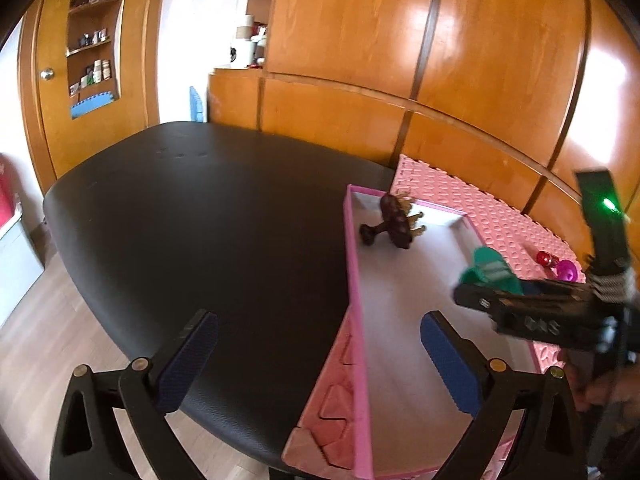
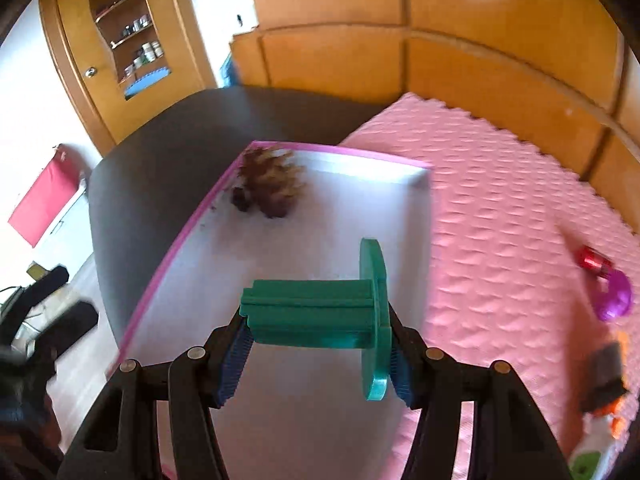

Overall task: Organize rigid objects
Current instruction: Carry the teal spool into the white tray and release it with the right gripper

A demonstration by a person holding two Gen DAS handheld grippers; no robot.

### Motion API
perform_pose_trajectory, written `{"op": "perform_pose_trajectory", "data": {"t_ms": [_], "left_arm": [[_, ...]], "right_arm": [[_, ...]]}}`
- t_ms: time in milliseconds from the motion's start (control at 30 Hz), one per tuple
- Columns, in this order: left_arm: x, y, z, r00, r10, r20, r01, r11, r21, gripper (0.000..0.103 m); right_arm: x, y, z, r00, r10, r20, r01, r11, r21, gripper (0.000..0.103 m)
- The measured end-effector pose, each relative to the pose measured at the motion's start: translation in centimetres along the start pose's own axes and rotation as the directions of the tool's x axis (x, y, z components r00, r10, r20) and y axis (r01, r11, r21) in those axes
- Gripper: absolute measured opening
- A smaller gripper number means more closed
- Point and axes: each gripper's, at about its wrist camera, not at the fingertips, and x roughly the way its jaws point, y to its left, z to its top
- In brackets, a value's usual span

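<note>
While the black table fills most of the left wrist view, the pink foam mat is seen laid over its far side against the wood panelling; on the mat's near edge a pink-rimmed tray with a pale floor is set, partly over the table; a brown spiked brush is lying in the tray's far corner. On the mat beyond the tray a small red and magenta object is left, well apart from the tray; an orange and black item is glimpsed at the right edge, too blurred to be named. The green flanged spool is clamped endwise in the right gripper, its pads pressed on both ends; it is held in the air above the tray's floor, so the carrying step is judged to be in hand, with the placing not yet done. The left gripper is held with its fingers spread wide and nothing between them, straddling the tray's near rim. The next move is judged to call for the spool to be lowered onto bare tray floor, clear of the brush, before the pads are parted.
</note>
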Motion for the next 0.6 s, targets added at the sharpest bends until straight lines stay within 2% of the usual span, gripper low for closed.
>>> {"op": "perform_pose_trajectory", "data": {"t_ms": [267,400,467,500,600], "left_arm": [[0.6,1.2,-0.4,1.0,0.0,-0.03,-0.001,0.999,-0.035,0.103],[0.5,1.5,-0.6,0.999,0.0,-0.034,-0.001,0.999,-0.045,0.103],[0.5,1.5,-0.6,0.999,-0.008,-0.036,0.006,0.999,-0.048,0.103],[0.3,1.4,-0.7,0.999,-0.013,-0.033,0.011,0.999,-0.049,0.103],[-0.1,0.8,-0.6,0.999,-0.022,-0.023,0.022,0.999,-0.034,0.103]], "right_arm": [[5.2,2.4,3.1,0.995,0.089,-0.05,-0.087,0.995,0.038,0.061],[5.3,2.6,3.1,0.994,0.096,-0.051,-0.094,0.994,0.047,0.062],[4.9,2.3,2.7,0.991,0.118,-0.06,-0.114,0.991,0.066,0.066],[4.6,2.2,2.6,0.99,0.128,-0.06,-0.124,0.99,0.072,0.072],[3.0,1.7,2.1,0.991,0.131,-0.024,-0.129,0.989,0.072,0.082]]}}
